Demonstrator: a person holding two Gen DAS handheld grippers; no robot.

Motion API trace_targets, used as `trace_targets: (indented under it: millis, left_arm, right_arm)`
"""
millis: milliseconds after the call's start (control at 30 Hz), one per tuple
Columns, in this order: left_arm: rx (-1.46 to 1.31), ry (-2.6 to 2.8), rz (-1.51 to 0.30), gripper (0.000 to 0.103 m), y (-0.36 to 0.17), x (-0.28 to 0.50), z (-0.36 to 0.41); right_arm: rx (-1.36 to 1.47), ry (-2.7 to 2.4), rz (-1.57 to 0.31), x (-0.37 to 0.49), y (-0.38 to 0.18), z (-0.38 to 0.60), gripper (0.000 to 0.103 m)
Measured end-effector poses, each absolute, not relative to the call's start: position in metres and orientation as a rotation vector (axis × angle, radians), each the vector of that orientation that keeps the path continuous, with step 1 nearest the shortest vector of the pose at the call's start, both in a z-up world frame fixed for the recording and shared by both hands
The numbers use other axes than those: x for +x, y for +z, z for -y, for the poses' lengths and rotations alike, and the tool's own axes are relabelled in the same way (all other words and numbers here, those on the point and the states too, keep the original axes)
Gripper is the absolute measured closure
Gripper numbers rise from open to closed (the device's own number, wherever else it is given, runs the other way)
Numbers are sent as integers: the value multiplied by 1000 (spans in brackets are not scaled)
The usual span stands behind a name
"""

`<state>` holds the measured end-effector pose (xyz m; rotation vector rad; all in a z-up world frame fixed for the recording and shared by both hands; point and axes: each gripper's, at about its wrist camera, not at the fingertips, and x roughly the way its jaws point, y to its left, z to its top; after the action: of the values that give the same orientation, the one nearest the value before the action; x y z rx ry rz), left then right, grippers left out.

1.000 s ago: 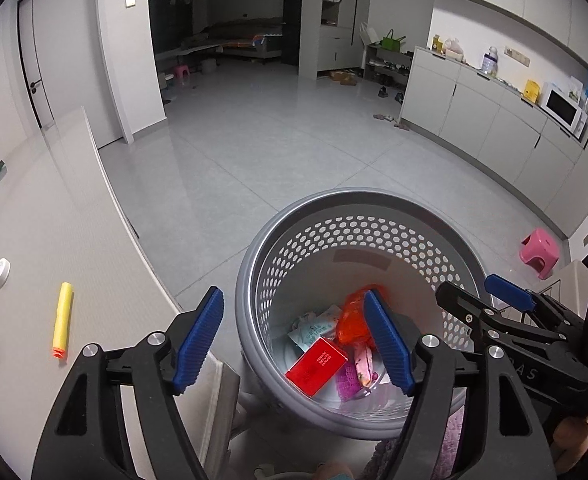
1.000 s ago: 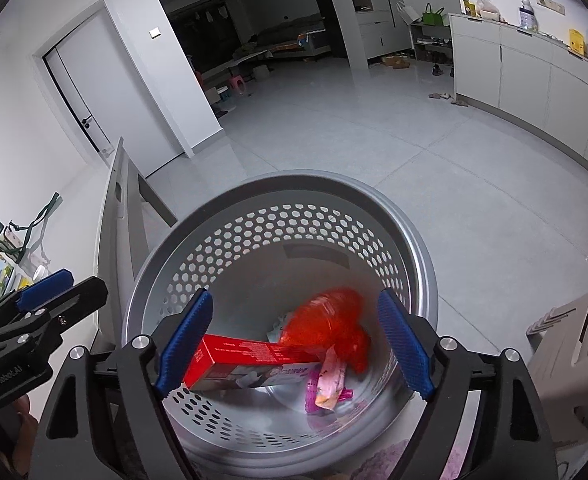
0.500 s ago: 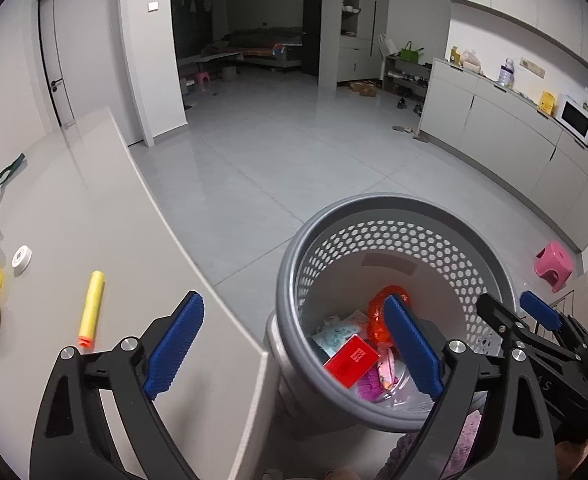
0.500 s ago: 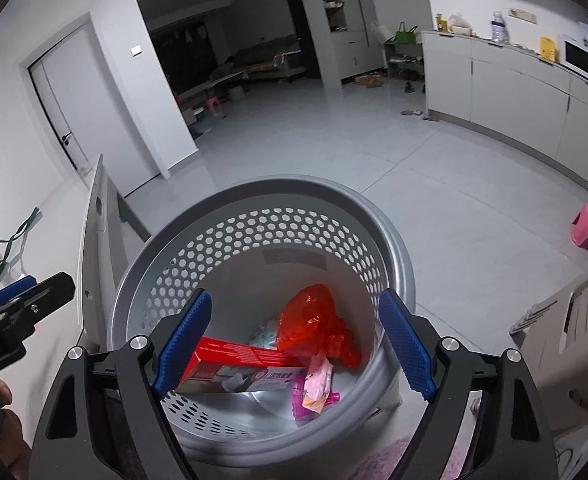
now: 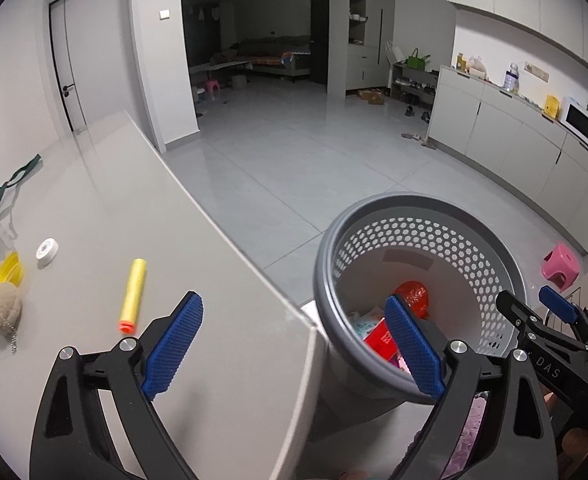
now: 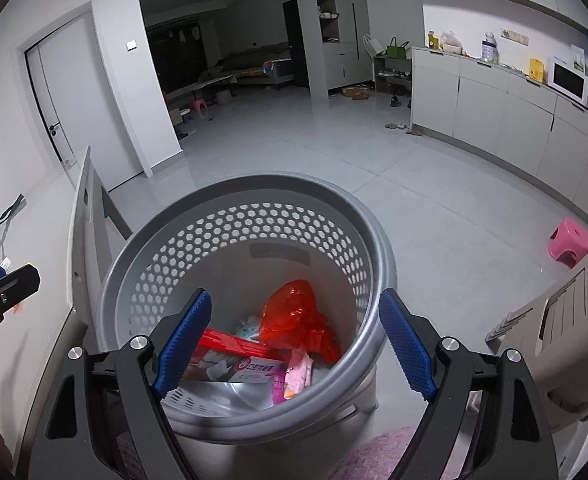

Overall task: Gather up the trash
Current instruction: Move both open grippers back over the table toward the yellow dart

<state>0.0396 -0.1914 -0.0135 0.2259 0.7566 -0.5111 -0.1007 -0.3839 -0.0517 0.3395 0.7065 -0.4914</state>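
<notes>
A grey perforated basket (image 6: 253, 196) stands on the floor beside the table; it also shows in the left wrist view (image 5: 422, 204). Inside lie a red box (image 6: 237, 346), an orange-red plastic bag (image 6: 294, 312) and a pink wrapper (image 6: 296, 374). My right gripper (image 6: 294, 346) is open and empty above the basket's near rim. My left gripper (image 5: 294, 344) is open and empty, over the table's corner (image 5: 310, 324). A yellow foam dart with an orange tip (image 5: 133, 294) lies on the table ahead of the left finger.
On the table's left lie a white tape roll (image 5: 47, 248), a yellow lid (image 5: 9, 273), a beige plush keychain (image 5: 3, 314) and a green lanyard (image 5: 9, 184). A pink stool (image 6: 570, 240) and a beige crate (image 6: 554, 336) stand right of the basket.
My left gripper has swung left, from above the basket to over the table corner, bringing the dart closer. My right gripper has stayed over the basket and tilted up a little.
</notes>
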Motion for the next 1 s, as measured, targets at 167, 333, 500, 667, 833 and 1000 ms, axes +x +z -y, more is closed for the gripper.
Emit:
trace_targets:
  millis: [167,333,500,667,833,1000]
  left_arm:
    - [210,-490,-736,11,-6,37,168]
    - [189,-458,-718,10,1,35,139]
    - [166,-406,-706,10,9,35,109]
    - [130,-344,-690,10,18,40,71]
    - [84,-275,-675,10,24,43,35]
    - [48,-187,-675,9,23,48,-3]
  right_arm:
    - [319,-454,-703,-94,-45,367,21]
    - [300,-402,-690,-86,-34,345,21]
    - [237,-359,-687,-73,-22,315,21]
    - [207,-290,-671,-57,-8,287,21]
    - [151,-213,-670,-39,3,253,21]
    - [109,-146,-675,-18,8,224,21]
